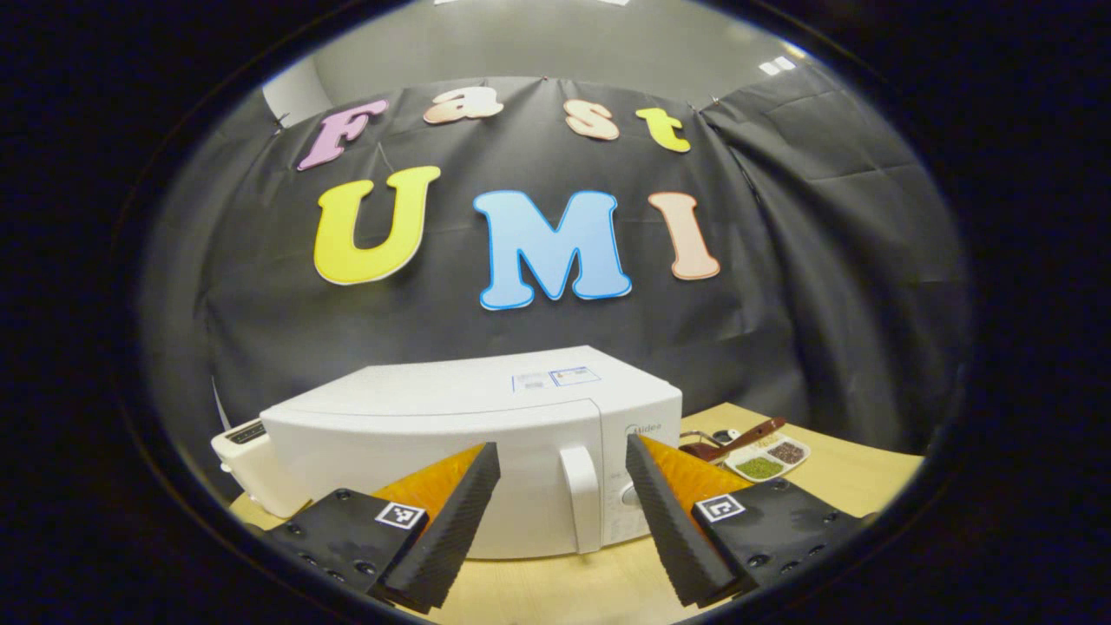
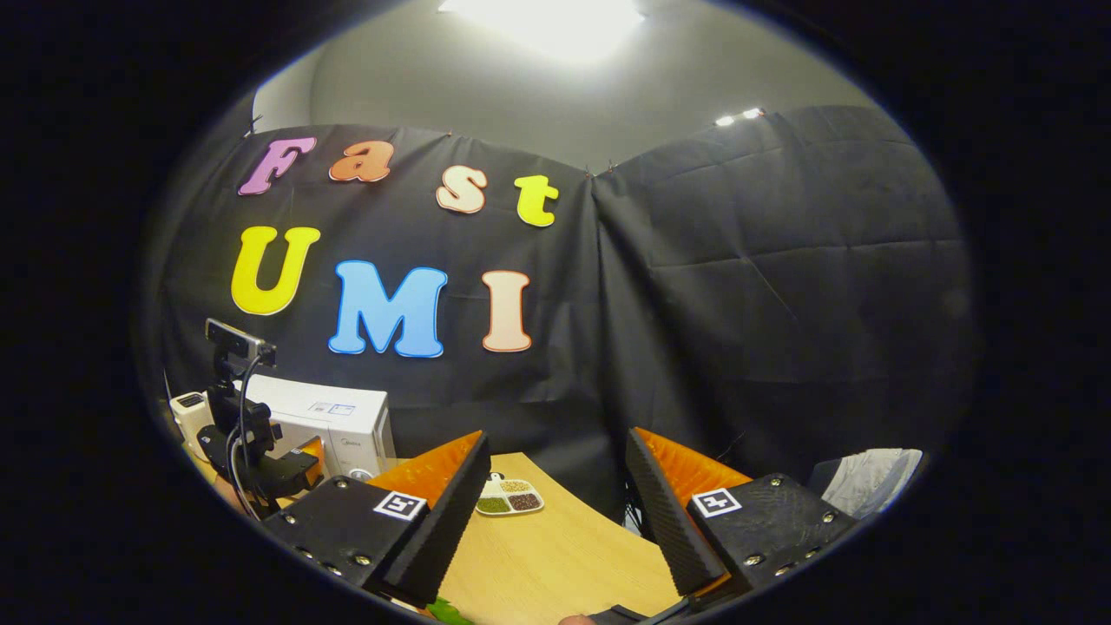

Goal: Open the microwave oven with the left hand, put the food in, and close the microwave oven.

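Note:
A white microwave oven [image 1: 451, 425] stands on the wooden table [image 1: 555, 586] with its door closed and a vertical handle [image 1: 580, 496] near its right side. My left gripper [image 1: 562, 444] is open just in front of the door, its fingers either side of the handle and not touching it. A small white dish of green and brown food [image 1: 768, 457] lies to the right of the oven. In the right gripper view my right gripper [image 2: 557, 437] hangs open and empty above the table [image 2: 555, 555], with the food dish [image 2: 508, 497] ahead and the microwave [image 2: 334, 425] far left.
A small white appliance [image 1: 243, 438] stands behind the oven's left end. A brown utensil [image 1: 738, 438] rests by the dish. The left gripper's body with camera and cable [image 2: 247, 425] stands before the oven. A grey cloth [image 2: 868, 482] lies far right, and something green [image 2: 447, 612] is at the table's near edge.

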A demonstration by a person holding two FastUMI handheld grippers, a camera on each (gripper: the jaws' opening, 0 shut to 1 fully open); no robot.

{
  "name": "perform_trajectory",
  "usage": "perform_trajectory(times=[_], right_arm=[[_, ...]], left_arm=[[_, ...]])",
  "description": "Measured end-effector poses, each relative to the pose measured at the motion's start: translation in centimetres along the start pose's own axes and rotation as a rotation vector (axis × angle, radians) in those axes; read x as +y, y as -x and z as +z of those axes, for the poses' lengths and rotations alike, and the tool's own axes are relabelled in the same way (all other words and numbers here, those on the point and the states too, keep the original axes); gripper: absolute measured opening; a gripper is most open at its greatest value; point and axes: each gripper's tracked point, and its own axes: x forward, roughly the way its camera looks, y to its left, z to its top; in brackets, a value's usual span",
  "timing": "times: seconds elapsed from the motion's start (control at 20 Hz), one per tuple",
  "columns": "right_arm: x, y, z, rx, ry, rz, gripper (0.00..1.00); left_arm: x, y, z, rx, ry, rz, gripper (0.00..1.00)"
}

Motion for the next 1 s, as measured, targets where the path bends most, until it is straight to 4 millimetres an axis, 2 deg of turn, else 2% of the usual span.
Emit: perform_trajectory(times=[0.15,0.3,0.4,0.55,0.6,0.7,0.8,0.85,0.95,1.0], right_arm=[[-0.8,0.6,-0.5,0.021,0.008,-0.034,0.95],[-1.4,1.1,-0.8,0.034,0.012,-0.060,0.95],[-1.5,1.4,-1.1,0.046,0.014,-0.063,0.95],[-1.6,1.7,-1.7,0.066,0.025,-0.048,0.95],[-1.5,1.7,-1.7,0.067,0.029,-0.040,0.96],[-1.9,1.6,-1.5,0.065,0.030,-0.035,0.96],[-1.8,1.6,-1.7,0.076,0.014,-0.017,0.95],[-1.8,1.5,-1.6,0.074,0.012,-0.009,0.95],[-1.7,1.4,-1.5,0.067,0.021,0.010,0.95],[-1.6,1.4,-1.3,0.066,0.027,0.023,0.95]], left_arm=[[-0.9,-1.5,-1.9,0.046,0.002,-0.023,1.00],[-1.3,-2.7,-3.9,0.092,0.006,-0.025,0.92],[-1.2,-3.1,-4.4,0.106,0.004,-0.016,0.78],[-1.1,-3.2,-4.5,0.111,-0.004,-0.010,0.44],[-1.5,-3.4,-4.6,0.113,-0.007,-0.026,0.49],[-1.6,-3.3,-4.7,0.135,-0.016,-0.033,0.43],[-1.7,-3.3,-4.7,0.142,0.020,-0.029,0.34],[-1.6,-3.3,-4.6,0.144,0.021,-0.024,0.25],[-1.6,-3.3,-4.5,0.156,0.017,-0.014,0.17],[-1.6,-3.0,-4.7,0.167,0.028,-0.015,0.17]])
